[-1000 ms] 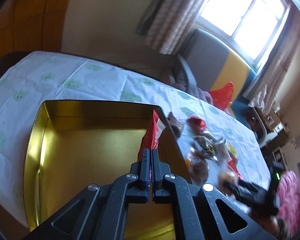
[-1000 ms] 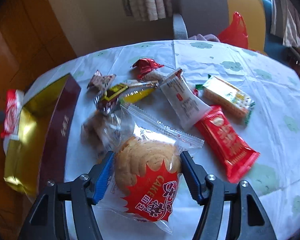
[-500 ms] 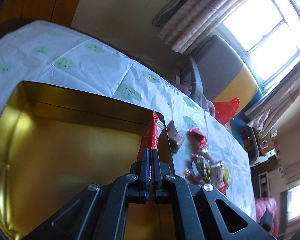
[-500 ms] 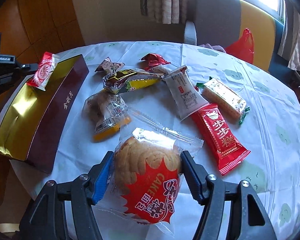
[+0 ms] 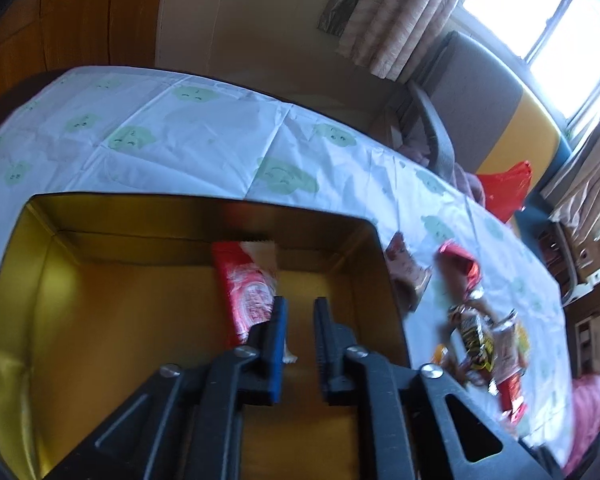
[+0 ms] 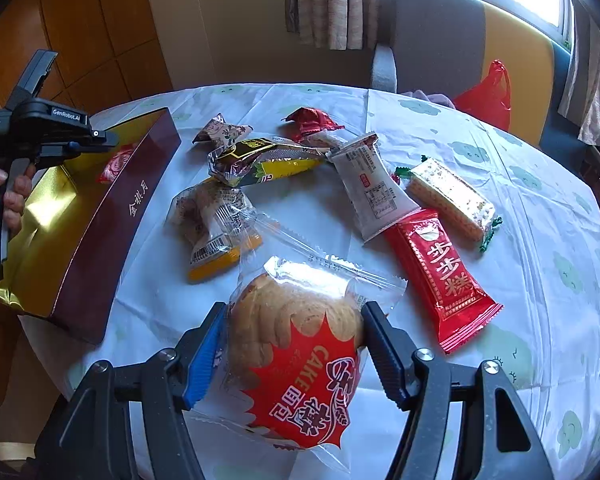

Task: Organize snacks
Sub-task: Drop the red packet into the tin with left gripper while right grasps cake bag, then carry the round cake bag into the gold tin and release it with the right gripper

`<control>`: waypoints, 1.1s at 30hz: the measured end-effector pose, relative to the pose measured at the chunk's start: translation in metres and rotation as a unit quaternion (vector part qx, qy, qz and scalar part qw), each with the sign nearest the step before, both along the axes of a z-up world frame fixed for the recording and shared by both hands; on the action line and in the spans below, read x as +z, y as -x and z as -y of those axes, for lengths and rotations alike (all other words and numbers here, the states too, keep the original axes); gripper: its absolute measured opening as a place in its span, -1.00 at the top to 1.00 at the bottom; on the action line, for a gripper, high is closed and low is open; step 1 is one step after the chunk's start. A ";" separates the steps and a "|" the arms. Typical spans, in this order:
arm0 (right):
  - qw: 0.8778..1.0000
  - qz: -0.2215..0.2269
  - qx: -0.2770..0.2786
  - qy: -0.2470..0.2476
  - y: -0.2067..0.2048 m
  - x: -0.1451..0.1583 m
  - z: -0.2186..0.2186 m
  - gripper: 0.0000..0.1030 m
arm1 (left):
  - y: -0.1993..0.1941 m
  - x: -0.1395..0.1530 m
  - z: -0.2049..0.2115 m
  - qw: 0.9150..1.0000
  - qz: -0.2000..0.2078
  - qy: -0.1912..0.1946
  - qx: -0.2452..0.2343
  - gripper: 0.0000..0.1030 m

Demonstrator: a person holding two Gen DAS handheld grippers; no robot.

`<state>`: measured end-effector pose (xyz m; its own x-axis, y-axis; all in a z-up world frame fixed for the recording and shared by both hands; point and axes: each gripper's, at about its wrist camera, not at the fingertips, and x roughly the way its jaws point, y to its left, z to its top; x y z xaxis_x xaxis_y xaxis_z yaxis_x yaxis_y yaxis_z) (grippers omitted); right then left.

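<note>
My left gripper (image 5: pixel 299 306) is open over the gold box (image 5: pixel 100 320). A red and white snack packet (image 5: pixel 246 288) lies inside the box, just left of the fingers. My right gripper (image 6: pixel 290 320) is shut on a cake in a clear and red wrapper (image 6: pixel 296 356), held over the table's near side. The box (image 6: pixel 112 220) with its dark red wall stands at the left in the right wrist view, with the left gripper (image 6: pixel 112 143) above it and the packet (image 6: pixel 116 162) inside.
Several wrapped snacks lie on the round table with a white cloth (image 6: pixel 540 240): a long red bar (image 6: pixel 440 272), a white packet (image 6: pixel 374 188), a pale bar (image 6: pixel 452 196), a yellow and dark packet (image 6: pixel 260 160). A chair (image 6: pixel 440 40) and a red bag (image 6: pixel 488 96) stand behind.
My left gripper opened and the red packet dropped flat into the gold box. My right gripper kept its hold on the cake and rose slightly.
</note>
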<state>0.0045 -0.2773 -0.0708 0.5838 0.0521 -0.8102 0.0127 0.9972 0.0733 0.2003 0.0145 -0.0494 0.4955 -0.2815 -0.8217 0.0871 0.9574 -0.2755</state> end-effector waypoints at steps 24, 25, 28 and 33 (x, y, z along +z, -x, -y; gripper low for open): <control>0.999 -0.007 -0.017 -0.036 -0.001 -0.006 0.009 -0.49 | 0.142 0.061 -0.020 0.977 0.166 -0.126 0.038 -0.09; 0.999 -0.009 -0.018 -0.039 -0.002 -0.008 0.009 -0.50 | 0.146 0.063 -0.020 0.976 0.171 -0.128 0.040 -0.11; 0.998 -0.020 -0.023 -0.054 -0.002 -0.013 0.011 -0.52 | 0.157 0.067 -0.021 0.973 0.184 -0.134 0.044 -0.21; 0.999 -0.016 -0.017 -0.044 0.000 -0.013 0.006 -0.44 | 0.167 0.071 -0.026 0.970 0.191 -0.139 0.052 -0.22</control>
